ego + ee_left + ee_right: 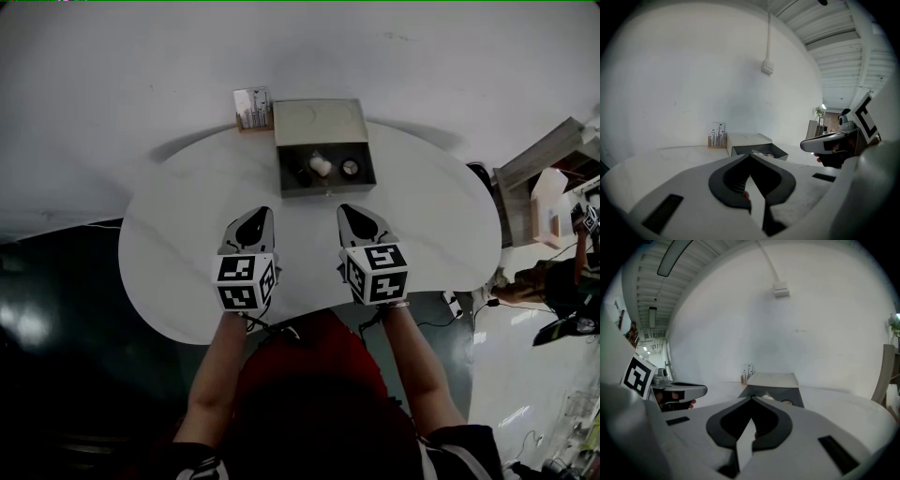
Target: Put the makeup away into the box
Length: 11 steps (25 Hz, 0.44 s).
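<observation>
Left claw [750,156], right claw [751,399]: closed, empty

Open box sitting at the far side of the surface, two grippers being held before it

The box [326,188] is sitting at the far middle of the surface [178,234], with its lid [319,122] lying flat directly behind it, touching its back edge and reaching toward the wall. Three makeup pieces [321,166] are lying in a row inside the box, the round one [350,168] resting at the right end. A small stand [251,108] of thin upright items is standing just left of the lid, at the far edge. The left gripper [262,214] and right gripper [344,210] are hanging side by side over the near half, well apart from each other, fingers pointing at the box without touching it.
</observation>
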### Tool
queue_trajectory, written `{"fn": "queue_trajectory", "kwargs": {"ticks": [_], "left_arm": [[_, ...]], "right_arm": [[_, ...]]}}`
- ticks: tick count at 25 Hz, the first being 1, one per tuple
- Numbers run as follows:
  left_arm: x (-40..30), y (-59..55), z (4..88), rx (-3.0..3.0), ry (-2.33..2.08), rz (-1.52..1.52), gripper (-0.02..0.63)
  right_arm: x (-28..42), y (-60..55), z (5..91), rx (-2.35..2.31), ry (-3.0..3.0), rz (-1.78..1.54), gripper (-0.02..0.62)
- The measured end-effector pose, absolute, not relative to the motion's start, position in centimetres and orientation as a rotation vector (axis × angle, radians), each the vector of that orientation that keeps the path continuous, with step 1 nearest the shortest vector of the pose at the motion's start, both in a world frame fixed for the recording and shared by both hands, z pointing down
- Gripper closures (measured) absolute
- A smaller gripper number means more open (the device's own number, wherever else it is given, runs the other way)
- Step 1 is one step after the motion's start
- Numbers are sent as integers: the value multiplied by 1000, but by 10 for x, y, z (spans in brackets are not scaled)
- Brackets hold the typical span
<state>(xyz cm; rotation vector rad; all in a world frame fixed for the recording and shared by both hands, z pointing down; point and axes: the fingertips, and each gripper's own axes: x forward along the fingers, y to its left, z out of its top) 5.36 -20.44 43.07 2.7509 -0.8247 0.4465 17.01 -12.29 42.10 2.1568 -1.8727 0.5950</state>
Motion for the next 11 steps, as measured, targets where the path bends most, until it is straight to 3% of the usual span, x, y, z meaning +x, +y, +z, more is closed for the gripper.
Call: {"fn": "queue_trajectory", "kwargs": {"ticks": [11], "left_arm": [[55, -205, 425, 2755, -832, 419, 584]], "right_arm": [[173, -120, 409, 2210, -1899, 527, 581]]}}
